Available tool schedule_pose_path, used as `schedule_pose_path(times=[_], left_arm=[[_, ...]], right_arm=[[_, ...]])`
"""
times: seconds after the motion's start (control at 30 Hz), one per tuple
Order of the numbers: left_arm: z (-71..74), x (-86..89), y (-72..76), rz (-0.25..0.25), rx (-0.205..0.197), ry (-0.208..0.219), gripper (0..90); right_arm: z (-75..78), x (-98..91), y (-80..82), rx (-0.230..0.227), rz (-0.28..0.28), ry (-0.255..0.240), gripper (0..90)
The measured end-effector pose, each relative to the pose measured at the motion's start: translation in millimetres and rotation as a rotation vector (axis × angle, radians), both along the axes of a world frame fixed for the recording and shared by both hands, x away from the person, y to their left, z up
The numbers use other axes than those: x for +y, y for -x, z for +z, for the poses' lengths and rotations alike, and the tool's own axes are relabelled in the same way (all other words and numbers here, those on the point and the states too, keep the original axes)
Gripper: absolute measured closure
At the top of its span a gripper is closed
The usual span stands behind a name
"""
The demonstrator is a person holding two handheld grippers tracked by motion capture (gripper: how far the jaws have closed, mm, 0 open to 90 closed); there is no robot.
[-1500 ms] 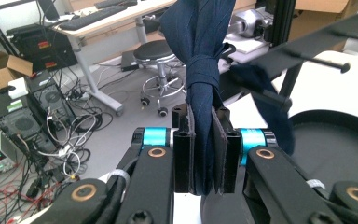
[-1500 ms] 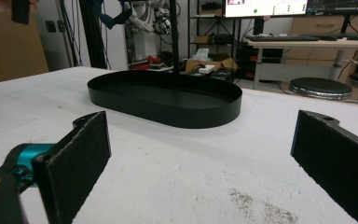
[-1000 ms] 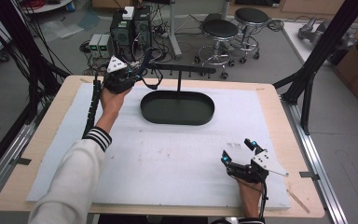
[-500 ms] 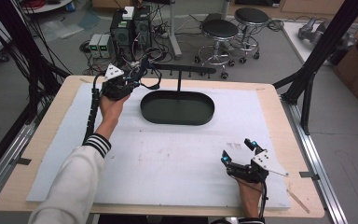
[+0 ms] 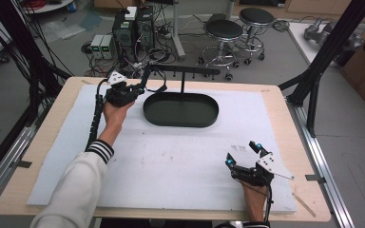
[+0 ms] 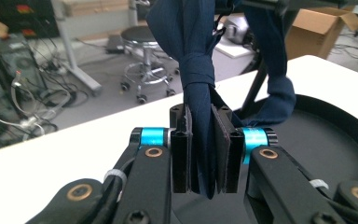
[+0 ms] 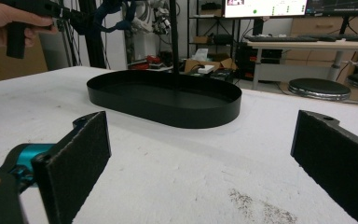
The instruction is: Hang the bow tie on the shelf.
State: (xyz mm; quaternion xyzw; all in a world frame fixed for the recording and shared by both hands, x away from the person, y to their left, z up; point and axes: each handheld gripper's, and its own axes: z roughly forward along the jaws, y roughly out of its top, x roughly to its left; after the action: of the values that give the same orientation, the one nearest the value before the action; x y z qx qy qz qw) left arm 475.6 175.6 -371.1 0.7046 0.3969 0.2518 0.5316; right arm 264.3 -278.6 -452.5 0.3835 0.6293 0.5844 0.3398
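A dark blue cloth strip (image 6: 198,70) hangs knotted from the horizontal bar (image 5: 185,71) of a black stand. My left gripper (image 6: 204,144) is shut on the strip's lower end, pads pressed on both sides. In the high view this left gripper (image 5: 135,90) sits at the back left, just left of the black oval tray (image 5: 180,110), with the cloth strip (image 5: 147,76) running up to the bar's left end. My right gripper (image 5: 244,154) rests open on the mat at the front right. Its wide-apart pads (image 7: 81,158) face the tray (image 7: 168,109) with nothing between them.
A white mat (image 5: 171,161) covers the wooden table (image 5: 52,133). The stand's post (image 5: 182,83) rises behind the tray. Black frame legs (image 5: 313,80) stand at the right corner. Stools (image 5: 224,31) and computer boxes (image 5: 123,28) are on the floor beyond.
My left gripper has drawn back a little toward the person, still holding the cloth strip. The right gripper has not moved.
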Motion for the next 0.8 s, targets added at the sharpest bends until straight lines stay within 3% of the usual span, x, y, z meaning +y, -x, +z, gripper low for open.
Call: schedule_pose_path(times=[0.23, 0.33, 0.43, 0.47, 0.57, 0.73, 0.8], left_arm=[[-3.7, -0.8, -2.1, -0.022, 0.033, 0.015, 73.3], [-7.5, -3.2, -3.2, -0.043, 0.062, 0.019, 59.1], [-8.0, -5.0, -2.9, -0.049, 0.061, 0.021, 45.8], [-6.3, -6.3, -2.0, -0.045, 0.043, 0.022, 40.8], [-4.4, -5.5, -1.1, -0.031, 0.039, 0.019, 19.3], [-2.6, 2.4, -1.0, -0.06, 0.058, 0.023, 11.6], [0.5, 9.2, 2.7, -0.086, 0.035, 0.028, 11.6]], right_arm=[[-0.1, 0.0, 0.3, 0.004, 0.001, -0.006, 3.6], [-0.1, -0.2, 0.2, 0.002, 0.001, -0.004, 3.6], [-0.2, -0.4, 0.6, 0.002, 0.002, -0.007, 3.6], [-0.3, -0.6, 0.7, -0.002, 0.004, -0.007, 3.6], [-0.4, -0.7, 1.2, 0.0, 0.003, -0.011, 3.6], [-0.4, -0.9, 0.9, -0.006, 0.004, -0.012, 3.6], [-0.4, -1.0, 0.9, -0.006, 0.005, -0.014, 3.6]])
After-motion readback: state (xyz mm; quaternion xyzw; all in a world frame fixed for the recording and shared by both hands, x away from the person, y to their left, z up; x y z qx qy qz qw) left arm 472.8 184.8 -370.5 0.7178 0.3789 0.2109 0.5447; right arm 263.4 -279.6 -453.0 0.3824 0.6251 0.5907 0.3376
